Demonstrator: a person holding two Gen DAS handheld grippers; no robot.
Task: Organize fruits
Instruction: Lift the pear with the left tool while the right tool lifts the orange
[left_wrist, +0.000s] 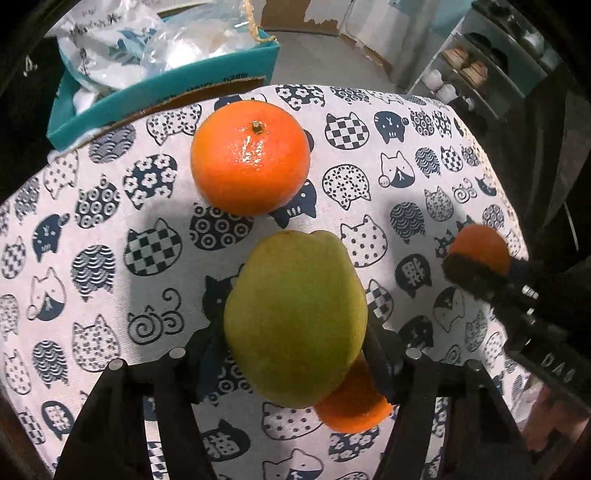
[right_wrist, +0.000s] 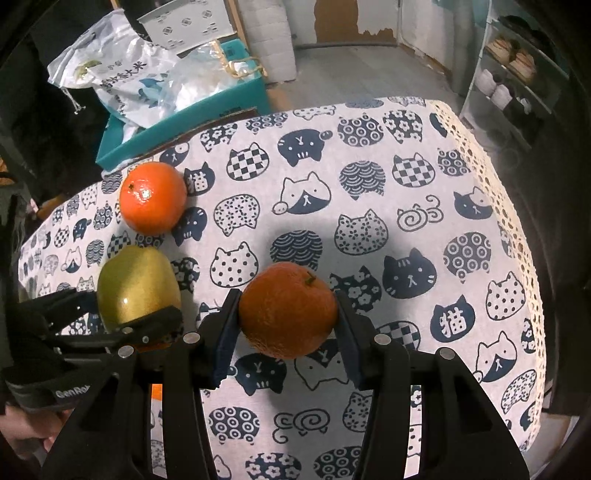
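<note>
My left gripper (left_wrist: 295, 354) is shut on a yellow-green pear (left_wrist: 295, 317), with a black finger at each side of it, low over the cat-print tablecloth (left_wrist: 92, 258). Beyond it lies a glossy orange (left_wrist: 251, 158), stem up. A second orange (left_wrist: 354, 406) peeks out under the pear. My right gripper (right_wrist: 288, 332) is shut on a duller orange (right_wrist: 288, 310) and holds it above the cloth. In the right wrist view the pear (right_wrist: 136, 288) and the left gripper (right_wrist: 147, 321) sit at the left, with the glossy orange (right_wrist: 153, 197) behind them.
A teal cardboard box (left_wrist: 162, 92) with plastic bags stands past the table's far-left edge. The cloth's lace hem (right_wrist: 498, 206) marks the right edge. Shelving (left_wrist: 472, 66) with jars stands at the far right, across bare floor. A person's hand (right_wrist: 22, 432) shows at the lower left.
</note>
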